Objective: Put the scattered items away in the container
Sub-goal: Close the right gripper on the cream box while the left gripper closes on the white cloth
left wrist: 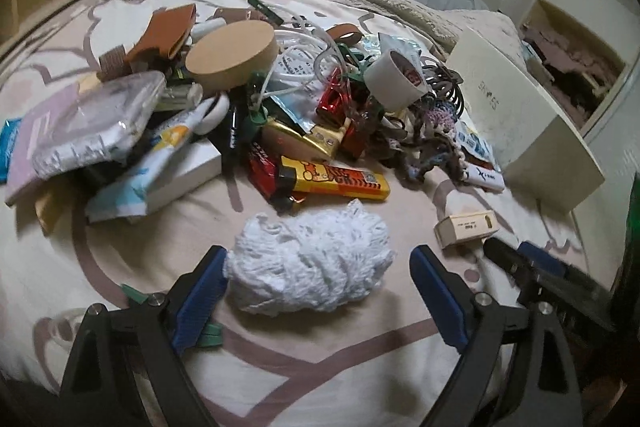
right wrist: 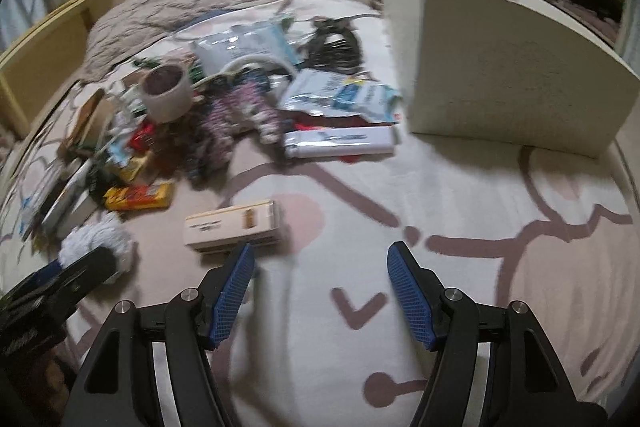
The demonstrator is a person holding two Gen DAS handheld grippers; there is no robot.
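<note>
My left gripper (left wrist: 316,267) has its jaws spread wide around the white knit bundle (left wrist: 310,265) on the bed (left wrist: 304,379); the left pad is at its edge, the right pad stands clear, nothing gripped yet. It looks soft, light and squashy, so I judge it will compress and could sag; best pinched across its thick middle. It is fluffy, loosely crocheted, lumpy. My right gripper (right wrist: 320,291) hangs with jaws partly open and empty, the small cream box (right wrist: 234,225) just ahead of the left pad. The container (right wrist: 504,67) stands beyond to the right, the pile (left wrist: 240,99) behind.
</note>
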